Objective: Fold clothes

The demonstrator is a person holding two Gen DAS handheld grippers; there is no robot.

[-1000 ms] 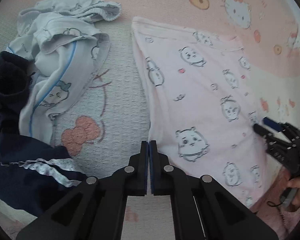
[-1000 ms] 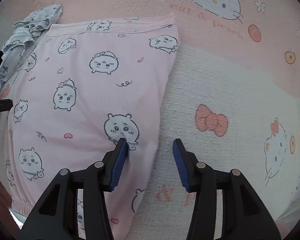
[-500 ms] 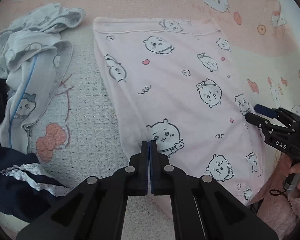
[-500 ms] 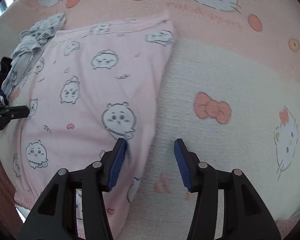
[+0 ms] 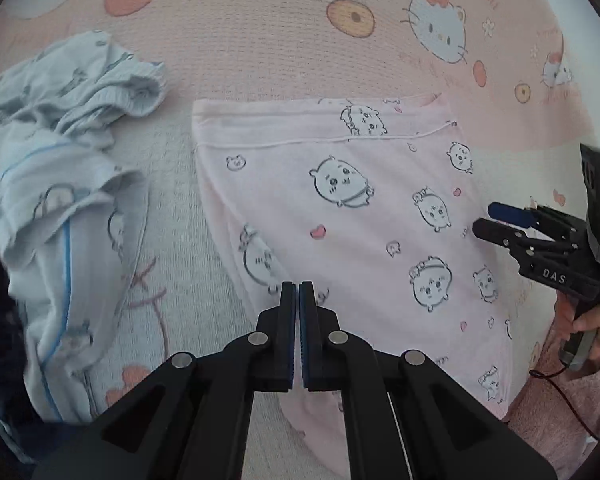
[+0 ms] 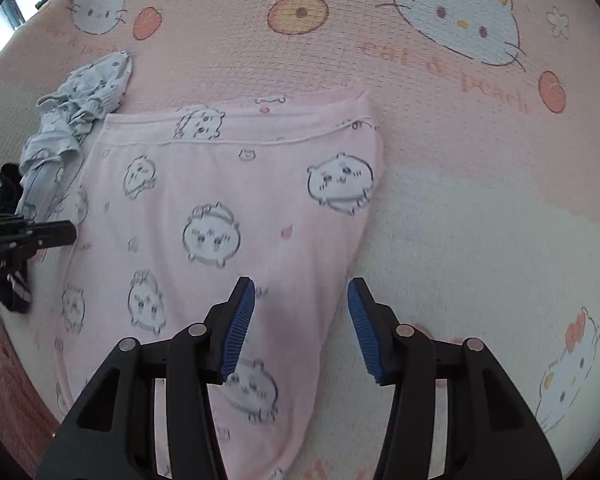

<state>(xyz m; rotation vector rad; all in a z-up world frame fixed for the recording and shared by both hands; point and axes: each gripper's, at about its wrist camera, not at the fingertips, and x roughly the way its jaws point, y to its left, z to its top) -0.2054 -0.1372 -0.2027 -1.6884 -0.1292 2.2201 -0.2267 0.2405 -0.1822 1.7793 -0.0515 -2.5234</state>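
Observation:
A pink garment (image 5: 340, 208) printed with small cartoon animals lies flat on the bed, hem at the far end. My left gripper (image 5: 299, 286) hovers shut over its left edge with nothing between the pads. In the right wrist view the left gripper (image 6: 66, 232) pokes in from the left. My right gripper (image 6: 300, 292) hangs over the right edge of the pink garment (image 6: 240, 208). Its jaws stand apart and are closing a little, the blue pads clear of the cloth. The left wrist view shows the right gripper (image 5: 488, 218) at the garment's right side.
A crumpled light blue garment (image 5: 60, 184) lies left of the pink one, with a dark navy garment (image 5: 0, 320) beyond it at the left edge. A pink cartoon-cat bedspread (image 5: 260, 20) covers everything. A hand (image 5: 596, 320) and fuzzy pink sleeve (image 5: 560, 400) sit at the lower right.
Both grippers have slid across the bed. The left one went from beside the garment's left edge to over it. The pink garment now sits more central in both views. Jaw positions look unchanged.

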